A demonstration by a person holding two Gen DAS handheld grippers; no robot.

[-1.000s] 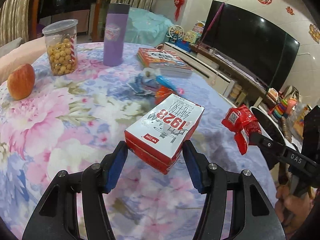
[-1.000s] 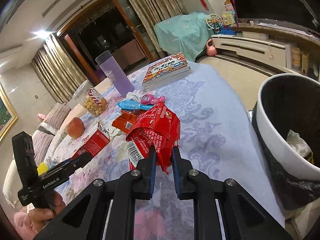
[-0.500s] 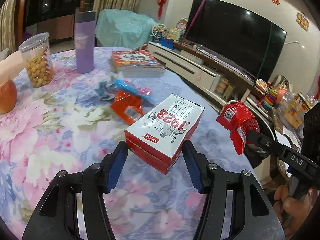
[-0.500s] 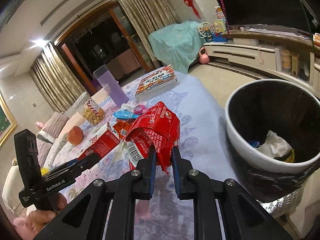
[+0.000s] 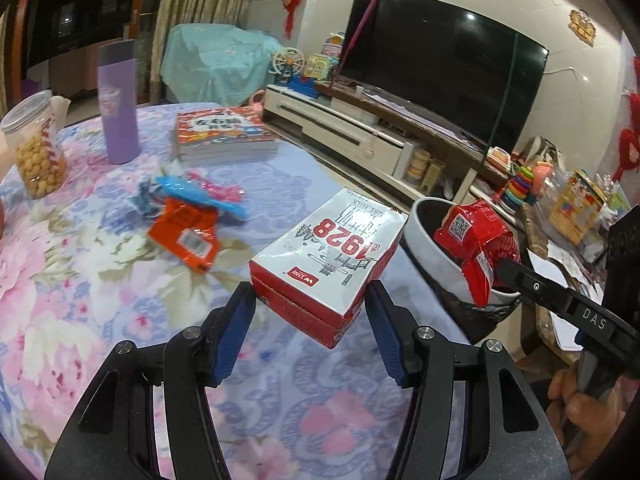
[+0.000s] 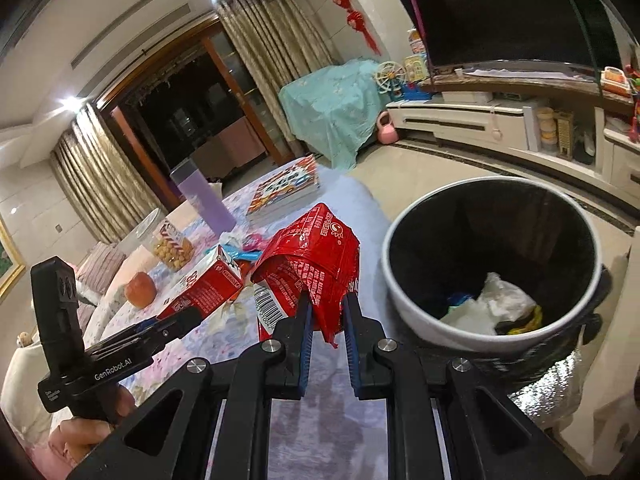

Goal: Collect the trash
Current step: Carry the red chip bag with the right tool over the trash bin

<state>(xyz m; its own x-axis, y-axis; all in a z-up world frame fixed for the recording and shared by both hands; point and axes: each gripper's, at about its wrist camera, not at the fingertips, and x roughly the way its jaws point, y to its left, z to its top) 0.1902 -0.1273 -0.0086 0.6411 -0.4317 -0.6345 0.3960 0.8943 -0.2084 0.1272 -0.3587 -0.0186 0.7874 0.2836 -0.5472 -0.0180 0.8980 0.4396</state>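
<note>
- Red crumpled snack bag is pinched tight between the right gripper fingers, held up in the air just beside the bin.
- White trash bin with a dark inside sits off the table edge, already got some white paper and bits at the bottom.
- Left gripper is clamped on a red and white milk carton, blue pads pressing both sides, lifted off the floral tablecloth.
- More wrappers lie on the table, well apart from both grippers, near a stack of books, a purple bottle and a snack jar.
</note>
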